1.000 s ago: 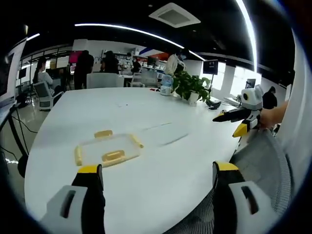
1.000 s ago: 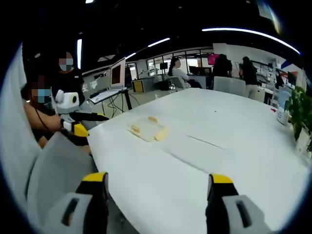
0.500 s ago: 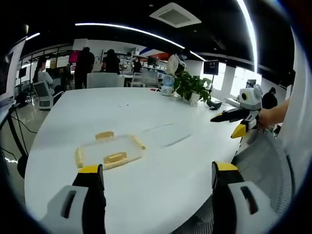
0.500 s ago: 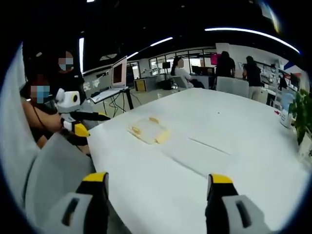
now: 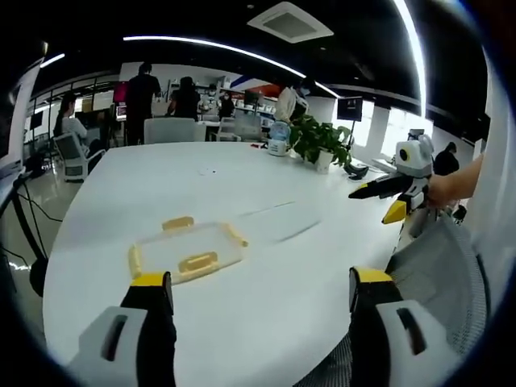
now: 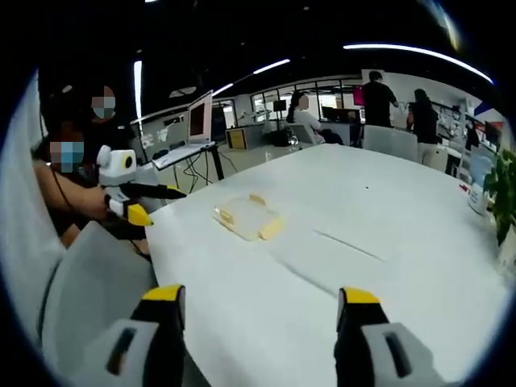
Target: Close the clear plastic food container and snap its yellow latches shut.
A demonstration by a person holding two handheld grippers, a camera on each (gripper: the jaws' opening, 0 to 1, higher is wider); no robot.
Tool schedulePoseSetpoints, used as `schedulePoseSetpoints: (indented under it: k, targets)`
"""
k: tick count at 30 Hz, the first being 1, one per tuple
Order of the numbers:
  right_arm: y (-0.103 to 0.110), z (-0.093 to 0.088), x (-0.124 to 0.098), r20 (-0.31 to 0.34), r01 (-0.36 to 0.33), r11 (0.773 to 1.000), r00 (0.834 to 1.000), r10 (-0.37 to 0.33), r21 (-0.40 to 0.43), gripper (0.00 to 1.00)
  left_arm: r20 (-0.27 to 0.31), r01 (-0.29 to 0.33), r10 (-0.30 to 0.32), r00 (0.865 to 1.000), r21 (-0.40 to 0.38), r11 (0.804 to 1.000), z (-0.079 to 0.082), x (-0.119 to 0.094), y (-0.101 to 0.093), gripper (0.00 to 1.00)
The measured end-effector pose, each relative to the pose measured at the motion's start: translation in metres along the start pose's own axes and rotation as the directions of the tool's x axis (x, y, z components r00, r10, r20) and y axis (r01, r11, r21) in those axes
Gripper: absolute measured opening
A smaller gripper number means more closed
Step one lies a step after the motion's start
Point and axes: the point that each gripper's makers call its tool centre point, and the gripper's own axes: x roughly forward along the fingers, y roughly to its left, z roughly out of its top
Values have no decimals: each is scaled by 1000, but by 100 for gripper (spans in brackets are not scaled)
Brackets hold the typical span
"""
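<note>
Wide bare counter (image 5: 242,274) around the clear container (image 5: 187,250) on every side; potted plant (image 5: 316,143) and bottle (image 5: 279,139) well apart at far edge.

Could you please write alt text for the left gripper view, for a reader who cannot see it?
A clear plastic food container with yellow latches lies flat on a white table, ahead of the open left gripper, which holds nothing. The right gripper enters from the right, above the table edge, and a potted plant stands on the far side.
</note>
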Motion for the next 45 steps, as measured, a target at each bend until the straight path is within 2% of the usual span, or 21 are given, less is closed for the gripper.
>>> schedulePoseSetpoints:
  k: [19,34,45]
  targets:
    - [-1,11,16,-12,-31,999,999,31,-28,77,-36,13,-12,999,23,1000,-3,-1,14,88]
    - [-3,28,37,-12,-57,997,998,57,-54,77,-57,24,-21,998,51,998,-1,3,30,87]
    - [-6,32,49,-30,-79,995,997,77,-68,76,-79,33,-27,997,73,997,-1,8,41,86]
